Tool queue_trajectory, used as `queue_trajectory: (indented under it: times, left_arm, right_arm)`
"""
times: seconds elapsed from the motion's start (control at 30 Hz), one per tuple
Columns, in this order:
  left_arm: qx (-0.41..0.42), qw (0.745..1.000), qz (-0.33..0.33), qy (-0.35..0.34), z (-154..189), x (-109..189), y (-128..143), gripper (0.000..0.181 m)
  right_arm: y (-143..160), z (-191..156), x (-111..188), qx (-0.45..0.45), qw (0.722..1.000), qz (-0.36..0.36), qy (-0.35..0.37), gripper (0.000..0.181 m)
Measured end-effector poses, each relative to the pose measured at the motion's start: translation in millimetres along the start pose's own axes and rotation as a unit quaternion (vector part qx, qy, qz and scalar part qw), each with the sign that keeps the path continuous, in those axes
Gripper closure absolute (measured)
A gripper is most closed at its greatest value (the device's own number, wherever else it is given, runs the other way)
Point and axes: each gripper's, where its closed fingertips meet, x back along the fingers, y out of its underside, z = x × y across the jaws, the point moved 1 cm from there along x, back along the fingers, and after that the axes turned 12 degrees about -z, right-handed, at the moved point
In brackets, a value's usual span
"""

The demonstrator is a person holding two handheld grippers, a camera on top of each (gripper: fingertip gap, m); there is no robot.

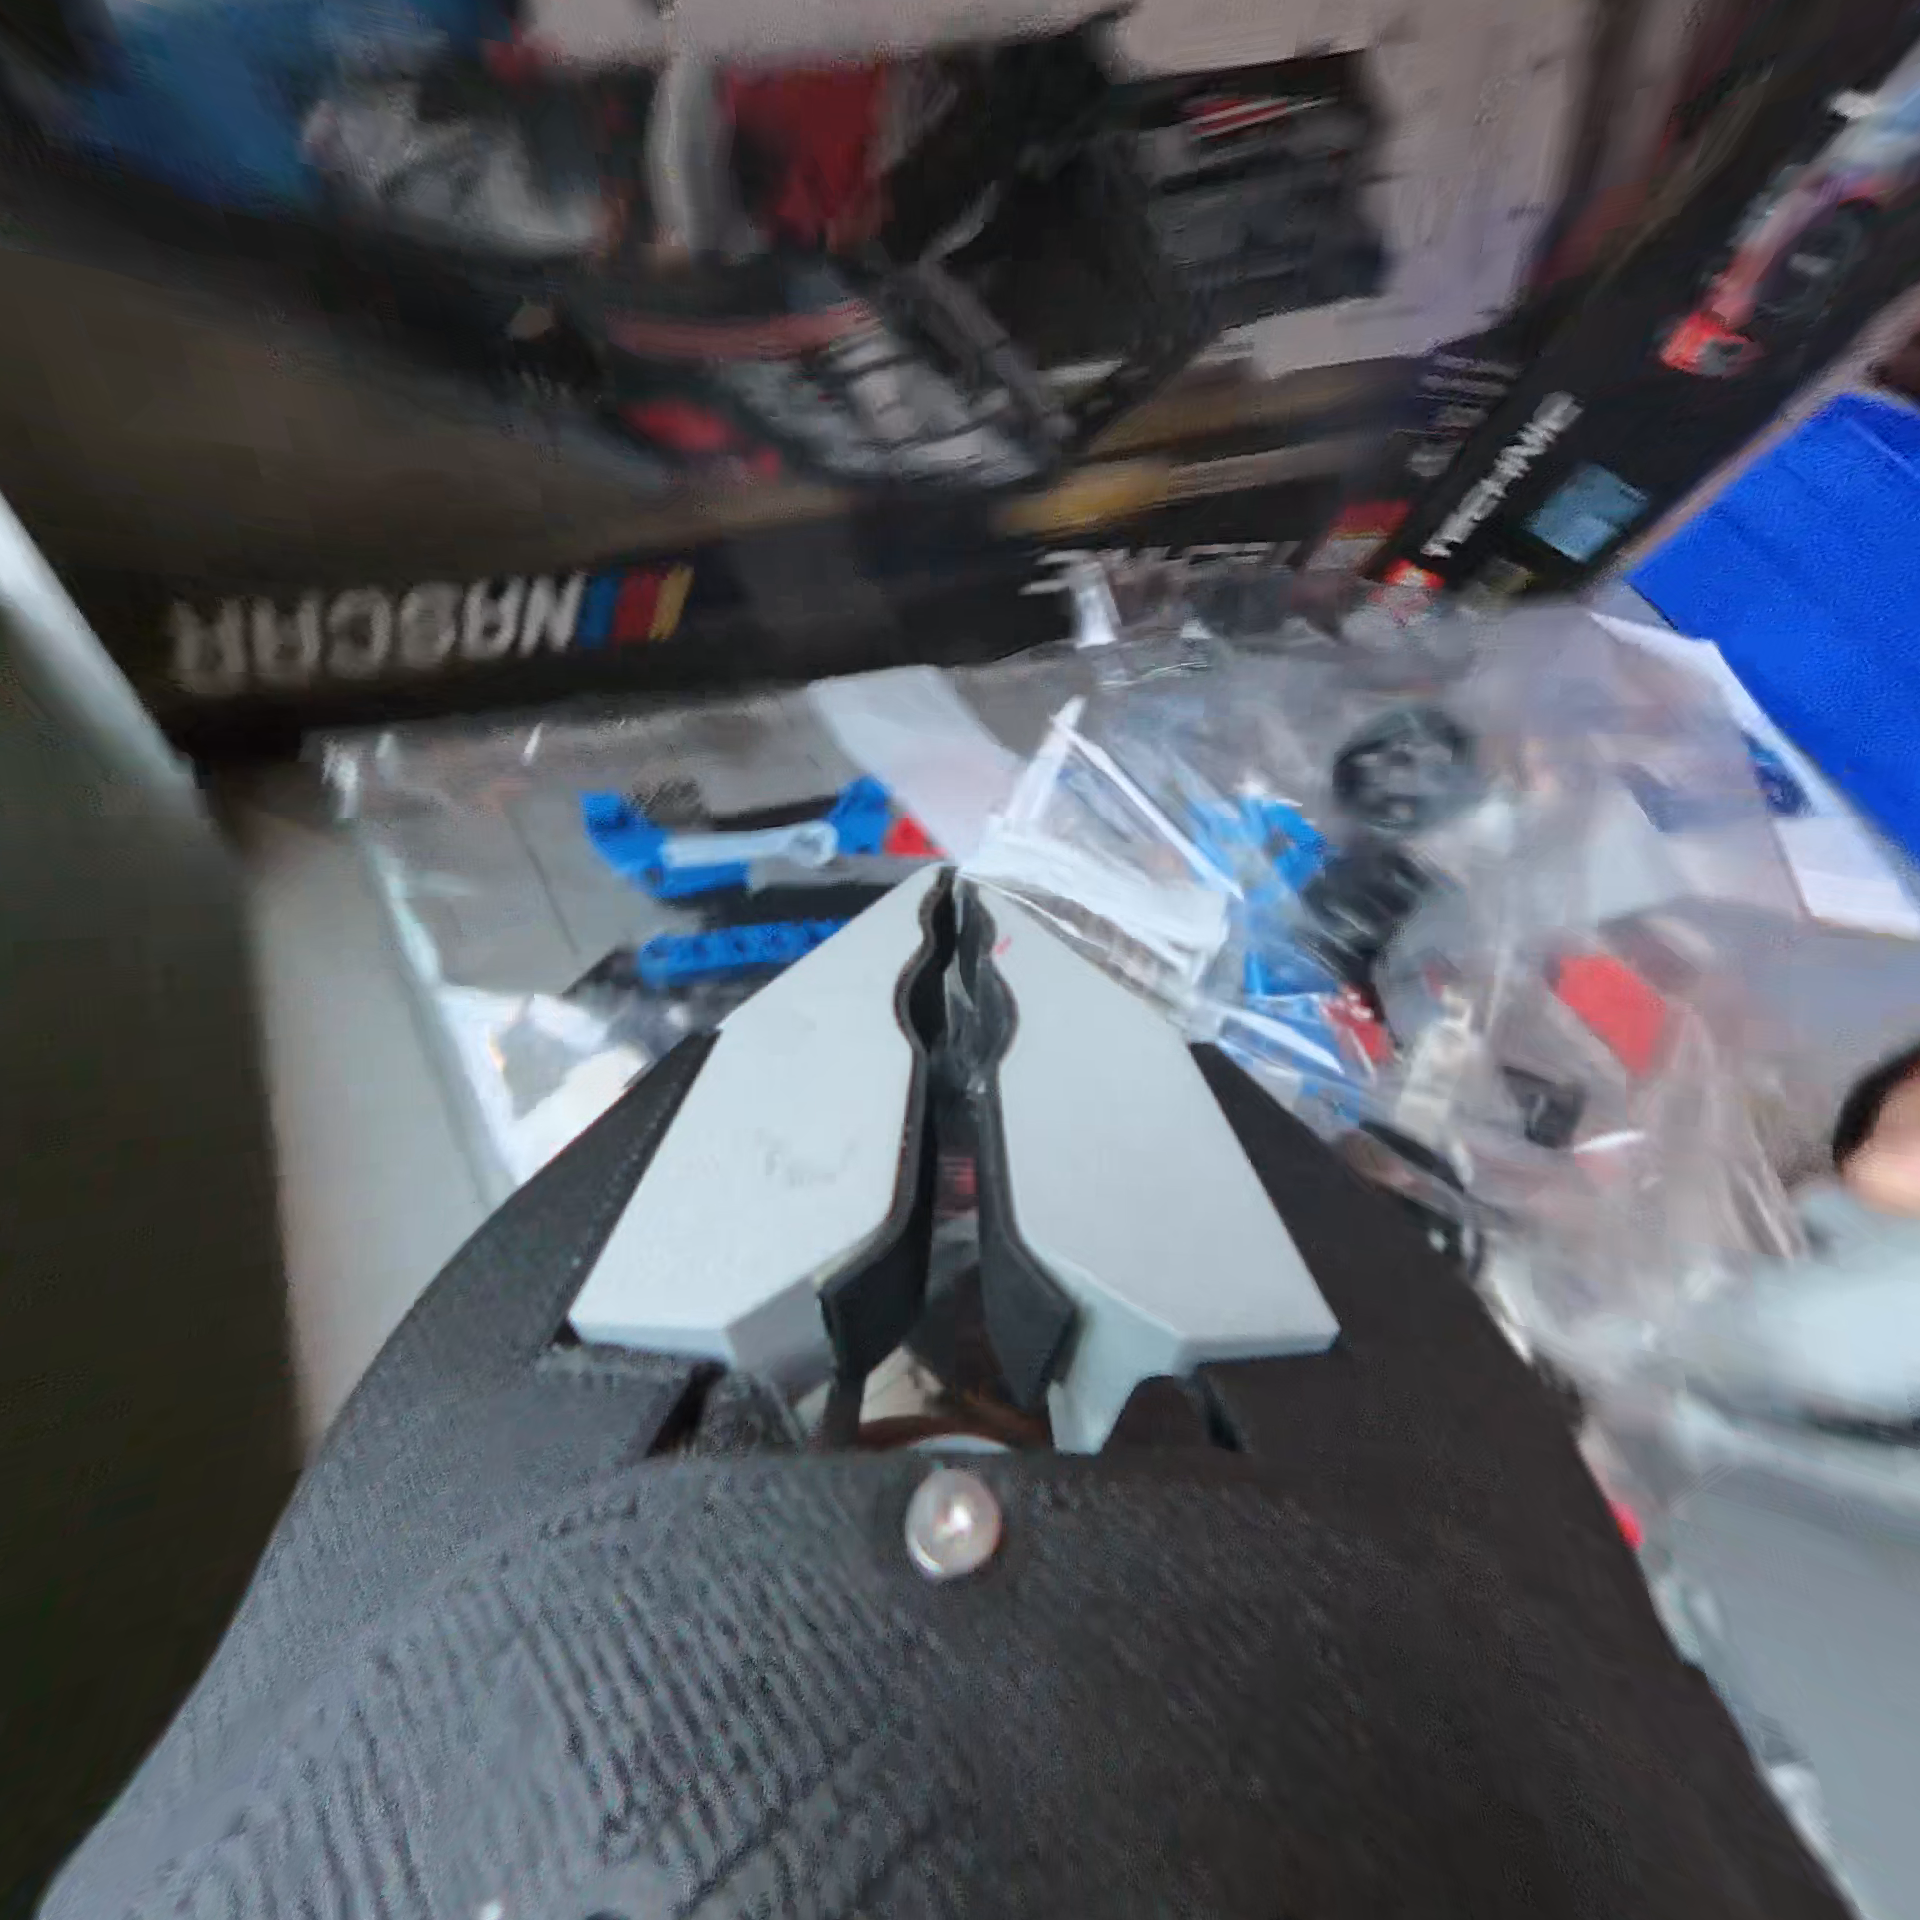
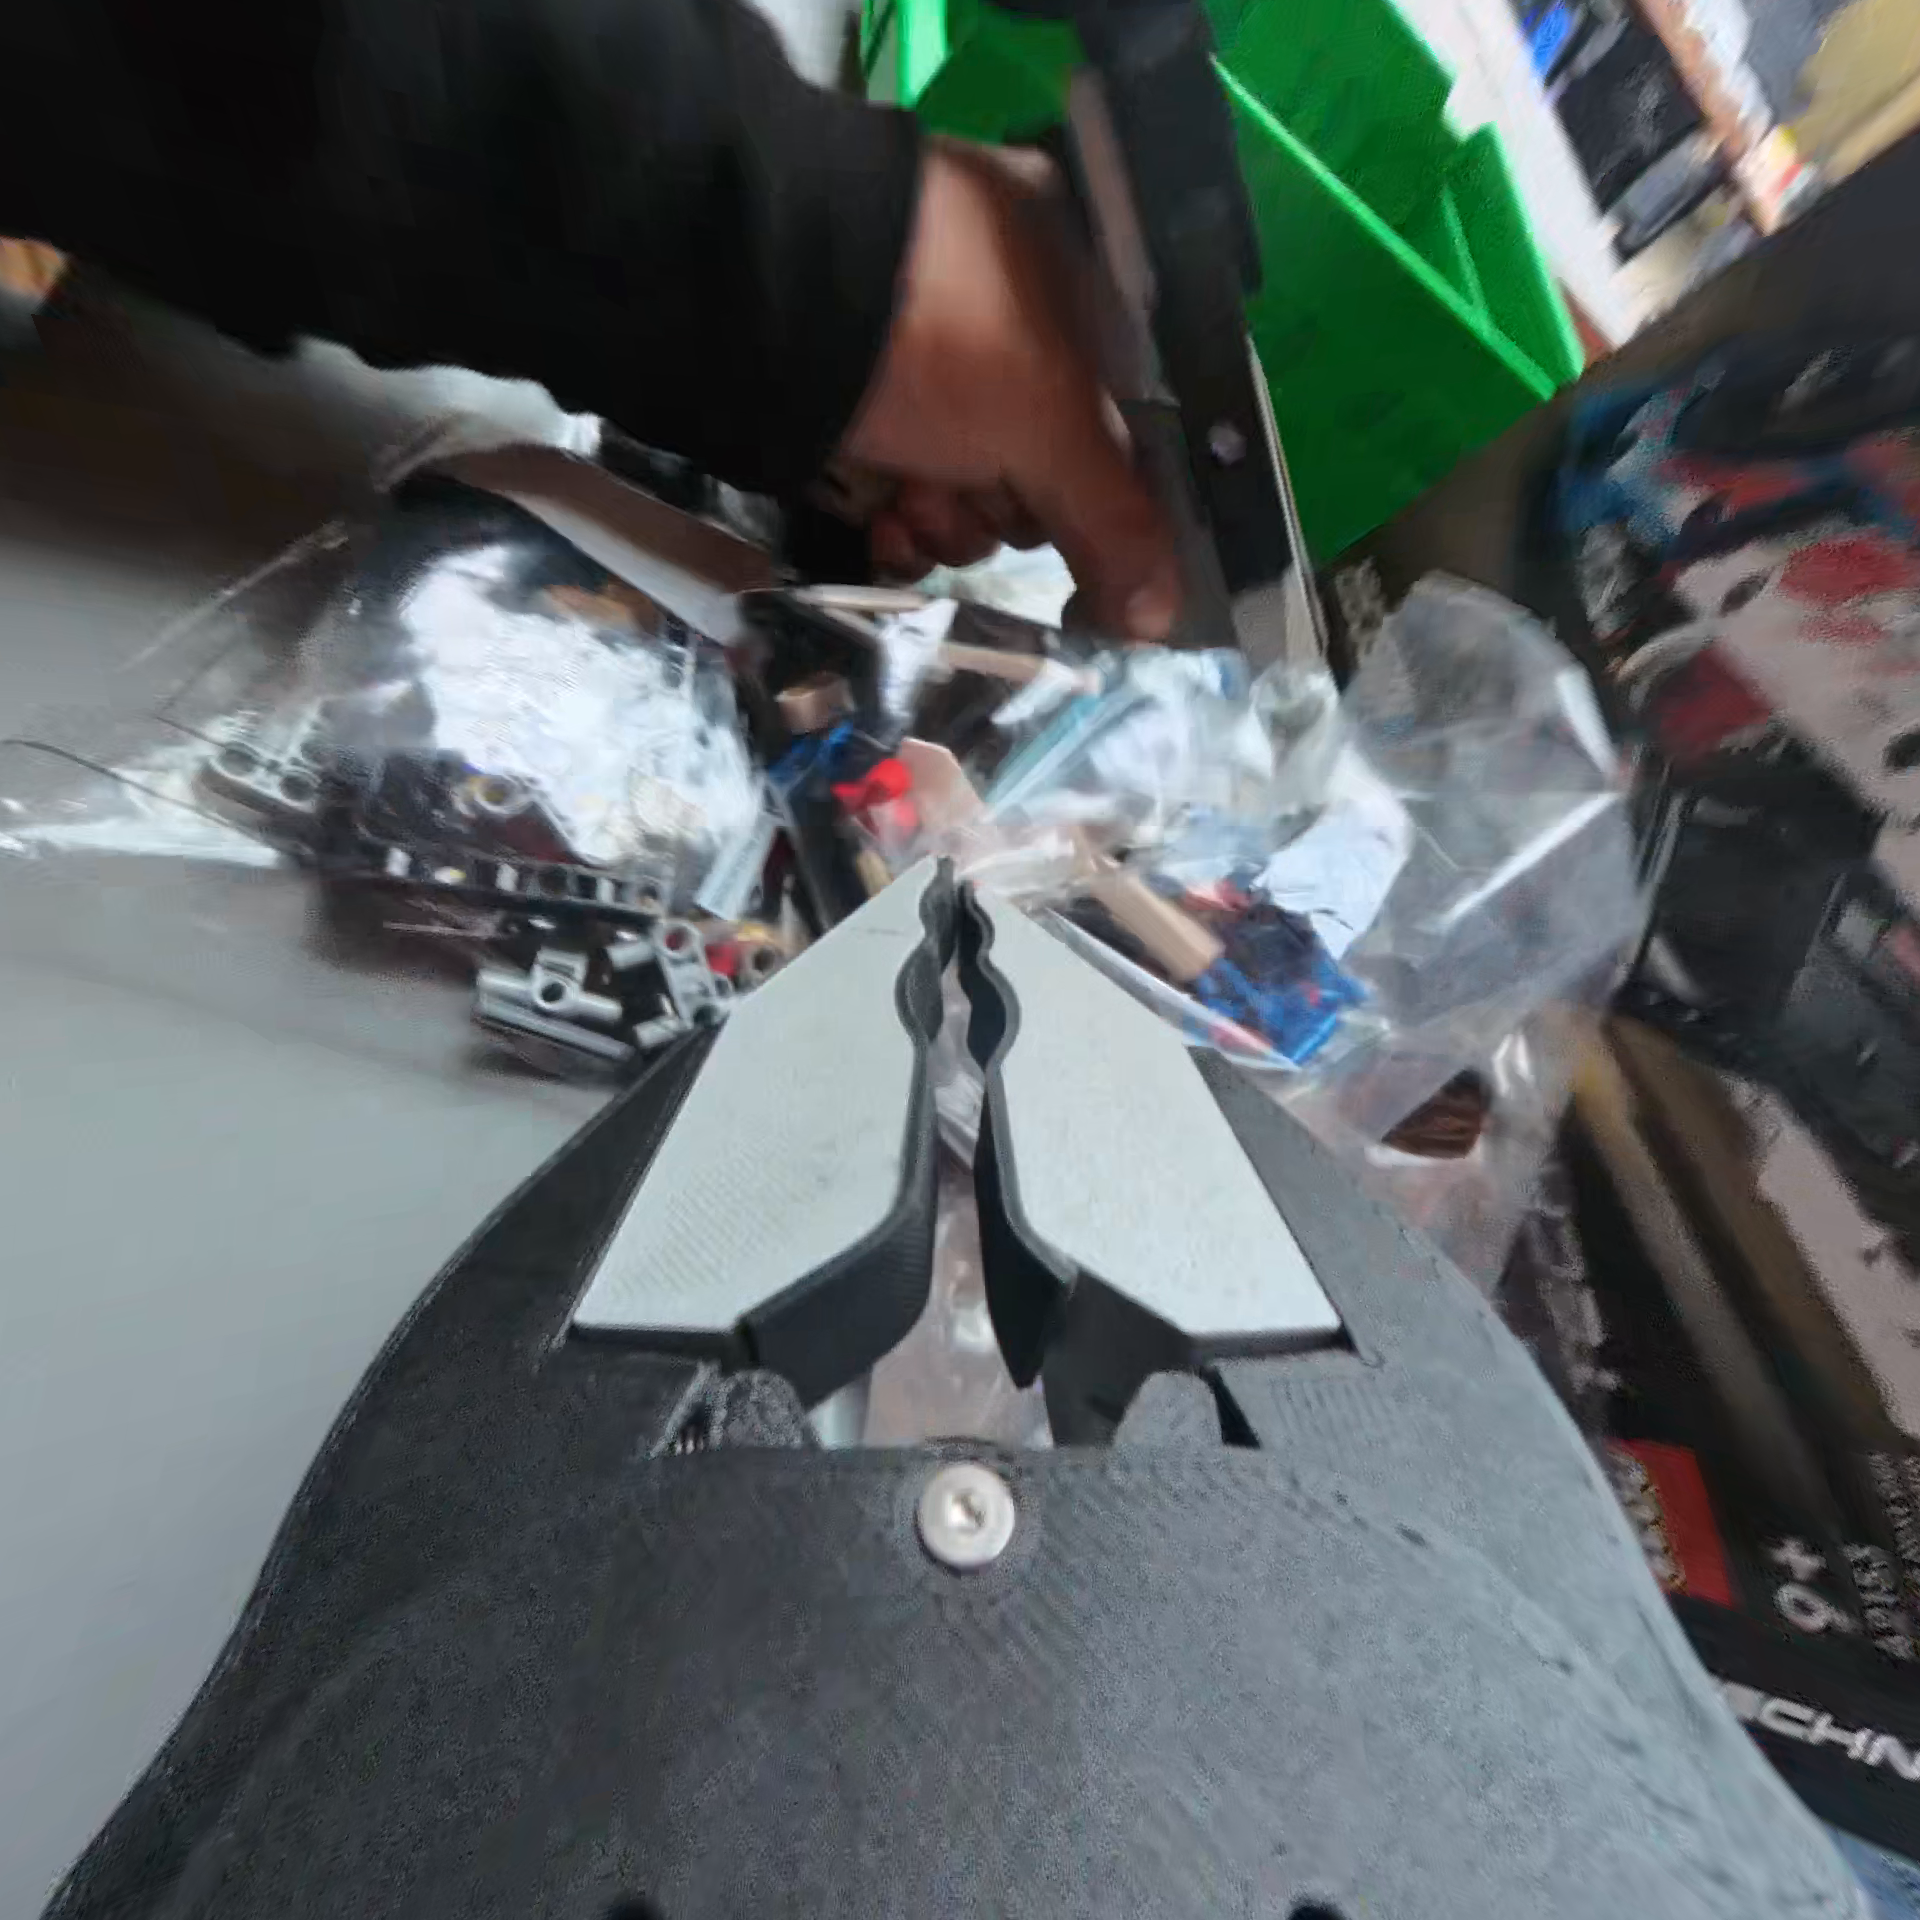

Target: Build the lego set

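The left gripper (image 1: 954,896) is closing its fingers on the edge of a clear parts bag (image 1: 1226,883), which is lying in front of the black set box (image 1: 436,623). The right gripper (image 2: 956,883) is pinching the same bag (image 2: 1382,831); loose grey pieces (image 2: 592,987) are lying left of it, and a hand (image 2: 997,416) is reaching beyond.

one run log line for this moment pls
left gripper: shut on clear parts bag | right gripper: shut on same bag | loose grey pieces on table | bag unopened
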Motion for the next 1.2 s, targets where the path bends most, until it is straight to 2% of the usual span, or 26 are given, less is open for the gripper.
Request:
queue_trajectory:
  times: [0.07,0.1,0.13,0.27,0.37,0.43,0.53,0.63,0.7,0.77,0.87,0.93,1.07,1.13,1.17,1.2]
  left_arm:
    - [-0.080,0.996,0.014,-0.032,13.6,3.1,0.2,0.181]
    - [-0.077,0.996,0.013,-0.035,12.4,2.7,0.0,0.181]
    - [-0.061,0.998,0.022,-0.023,10.2,4.3,-2.3,0.181]
    - [-0.083,0.993,0.062,0.053,26.0,15.5,-8.3,0.181]
    - [-0.089,0.987,0.086,0.100,39.5,27.2,-11.8,0.181]
    - [-0.096,0.981,0.093,0.140,50.7,36.1,-15.0,0.181]
    - [-0.084,0.979,0.062,0.176,57.7,41.9,-16.2,0.180]
    - [-0.089,0.977,0.044,0.190,62.2,53.3,-20.0,0.171]
    - [-0.101,0.976,0.044,0.187,63.6,67.6,-25.0,0.154]
    - [-0.116,0.976,0.053,0.178,63.8,86.0,-33.3,0.152]
    - [-0.148,0.972,0.077,0.165,72.9,114.9,-46.5,0.151]
    - [-0.183,0.971,0.042,0.150,80.7,118.8,-40.9,0.153]
    - [-0.225,0.947,-0.098,0.207,118.0,106.4,-3.5,0.136]
    - [-0.251,0.944,-0.146,0.160,114.5,85.8,7.2,0.134]
    - [-0.265,0.938,-0.173,0.145,113.6,76.4,13.6,0.135]
    - [-0.285,0.927,-0.192,0.151,117.6,71.7,19.1,0.163]
  right_arm:
    - [4.3,13.7,5.5,-0.048,0.998,0.010,-0.034,0.181]
    - [1.0,18.0,11.2,-0.079,0.995,0.036,-0.051,0.181]
    - [-0.1,20.2,14.8,-0.094,0.993,0.049,-0.058,0.181]
    - [6.1,27.4,24.7,-0.123,0.989,0.065,-0.048,0.178]
    - [3.1,36.2,38.0,-0.150,0.982,0.089,-0.070,0.151]
    - [0.6,46.7,49.4,-0.175,0.975,0.103,-0.088,0.141]
    - [1.6,66.5,60.4,-0.217,0.965,0.108,-0.099,0.123]
    - [-0.9,82.5,73.7,-0.230,0.961,0.123,-0.092,0.120]
    - [-3.4,88.3,82.9,-0.212,0.966,0.127,-0.077,0.122]
    - [-1.8,100.2,89.8,-0.215,0.968,0.119,-0.046,0.121]
    - [-6.3,104.1,97.7,-0.211,0.967,0.135,-0.052,0.125]
    - [-1.0,103.4,92.0,-0.206,0.970,0.117,-0.053,0.126]
    - [19.3,97.8,71.6,-0.228,0.967,0.095,-0.061,0.120]
    - [34.9,95.0,60.4,-0.243,0.964,0.088,-0.062,0.116]
    - [43.2,94.0,55.4,-0.252,0.962,0.085,-0.064,0.116]
    - [51.0,93.0,51.0,-0.264,0.958,0.086,-0.068,0.116]
